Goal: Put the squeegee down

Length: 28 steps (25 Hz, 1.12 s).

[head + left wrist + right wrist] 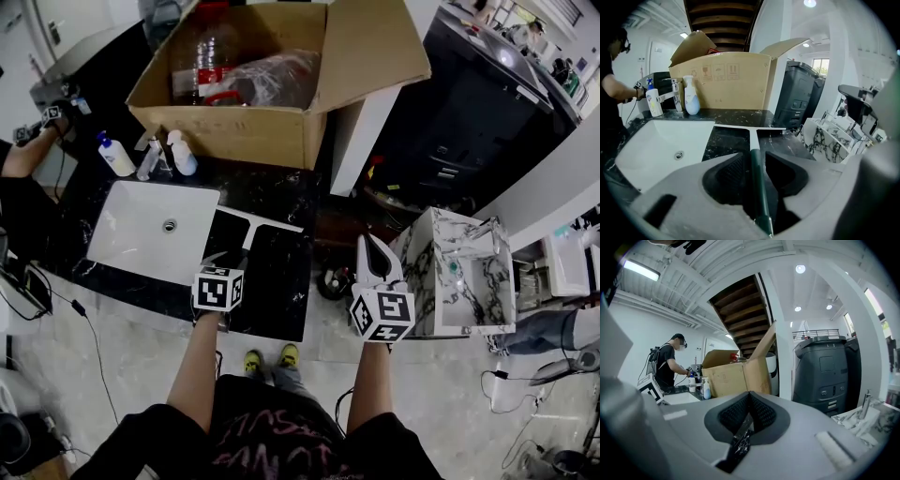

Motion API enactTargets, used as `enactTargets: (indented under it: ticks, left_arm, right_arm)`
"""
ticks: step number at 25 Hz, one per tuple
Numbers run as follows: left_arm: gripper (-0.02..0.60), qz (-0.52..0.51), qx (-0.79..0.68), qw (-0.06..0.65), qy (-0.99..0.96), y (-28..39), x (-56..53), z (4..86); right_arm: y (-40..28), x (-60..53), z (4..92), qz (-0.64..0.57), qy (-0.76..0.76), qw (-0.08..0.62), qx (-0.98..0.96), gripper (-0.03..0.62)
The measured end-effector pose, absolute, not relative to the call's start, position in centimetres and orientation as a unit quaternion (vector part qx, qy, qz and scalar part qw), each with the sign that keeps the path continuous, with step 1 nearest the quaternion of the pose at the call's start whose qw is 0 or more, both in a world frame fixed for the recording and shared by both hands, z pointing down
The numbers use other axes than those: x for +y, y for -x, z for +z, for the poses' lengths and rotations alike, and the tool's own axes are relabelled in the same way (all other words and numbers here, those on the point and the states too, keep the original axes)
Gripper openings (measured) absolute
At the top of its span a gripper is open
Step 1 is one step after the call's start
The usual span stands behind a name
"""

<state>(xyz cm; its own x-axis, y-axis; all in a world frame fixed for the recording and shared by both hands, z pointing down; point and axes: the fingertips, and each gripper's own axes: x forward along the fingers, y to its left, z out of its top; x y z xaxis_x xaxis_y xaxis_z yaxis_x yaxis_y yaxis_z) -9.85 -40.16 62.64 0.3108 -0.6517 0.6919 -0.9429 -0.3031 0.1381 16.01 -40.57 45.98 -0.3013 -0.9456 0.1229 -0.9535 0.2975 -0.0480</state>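
Squeegee on counter — sink left

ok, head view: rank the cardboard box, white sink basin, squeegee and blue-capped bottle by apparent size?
1. cardboard box: largest, though it stands taller and nearer the camera, which inflates it.
2. white sink basin
3. squeegee: long but thin.
4. blue-capped bottle: smallest.
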Motion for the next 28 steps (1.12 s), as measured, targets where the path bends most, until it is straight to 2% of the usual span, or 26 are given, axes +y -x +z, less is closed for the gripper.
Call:
enactTargets:
  ticks: [14, 28]
  left_arm:
    - [0.124, 0.233, -0.543, 0.222, -0.776, 10.9, -40.7, 57.3]
    - [0.063, 0.19, -0.567, 0.15, -0.788, 12.3, -41.6, 50.6]
  right_arm:
    - [-14.9, -39.7, 43.5, 0.032, -0.583, 0.027, -0.811, 0.009]
    - [-13.9, -39.4, 42.1, 0.024, -0.58, 0.018, -0.814, 0.009]
